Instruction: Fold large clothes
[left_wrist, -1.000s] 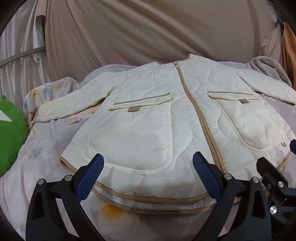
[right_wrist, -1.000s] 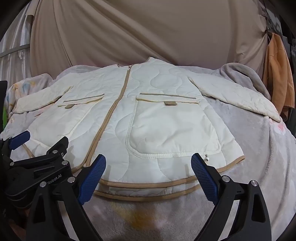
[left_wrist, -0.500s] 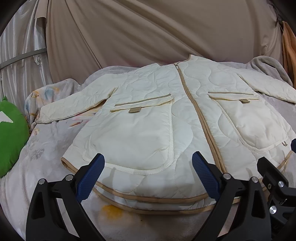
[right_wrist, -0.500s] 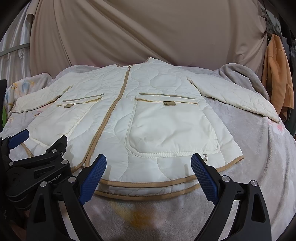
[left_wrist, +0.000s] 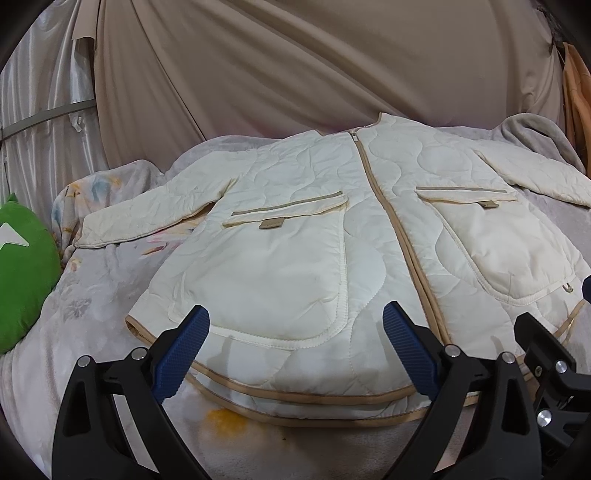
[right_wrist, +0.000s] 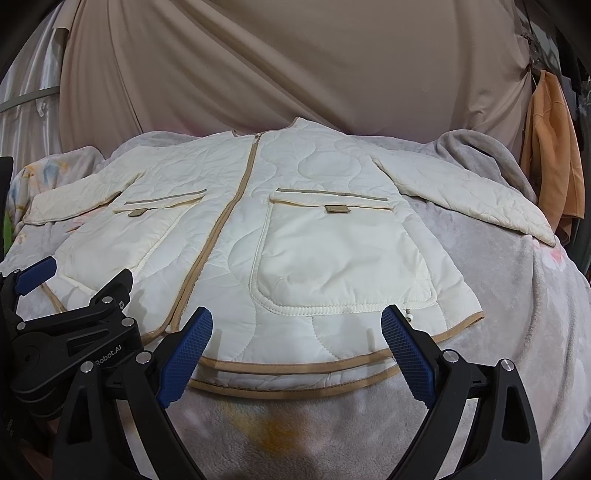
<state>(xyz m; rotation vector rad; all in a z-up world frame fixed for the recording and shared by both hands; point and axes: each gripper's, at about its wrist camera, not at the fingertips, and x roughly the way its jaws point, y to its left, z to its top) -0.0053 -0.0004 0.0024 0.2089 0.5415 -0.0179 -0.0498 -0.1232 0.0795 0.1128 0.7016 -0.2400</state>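
Beige draped fabric (left_wrist: 295, 74) fills the whole top of both views as backdrop, w/ a shiny silver curtain (left_wrist: 37, 122) at upper left of the left wrist view. Below it I see a grey fleece blanket (right_wrist: 517, 332) w/ faint floral print covering the work surface; what's under the blanket is hidden.

Cream quilted jacket w/ tan trim (left_wrist: 314, 258) lies flat, front up, zipped, centre of both frames, collar at the far end and hem nearest my grippers. Both sleeves spread out to the sides; in the left wrist view the frame's right edge cuts off the sleeve there. Two big patch pockets w/ flaps show either side of the tan zip.

My left gripper (left_wrist: 297, 349) sits at bottom centre of its view, blue pads wide apart, holding nothing, tips over the hem area; can't tell if they touch the cloth. Right gripper (right_wrist: 297, 349) is likewise spread and empty, low centre of its own view, over the hem.

Green plush cushion (left_wrist: 22, 269) is cut off at the left edge. Orange garment (right_wrist: 554, 155) hangs at upper right, partly out of frame. Yellowish patch on the blanket at bottom centre: stain or print, hard to say.
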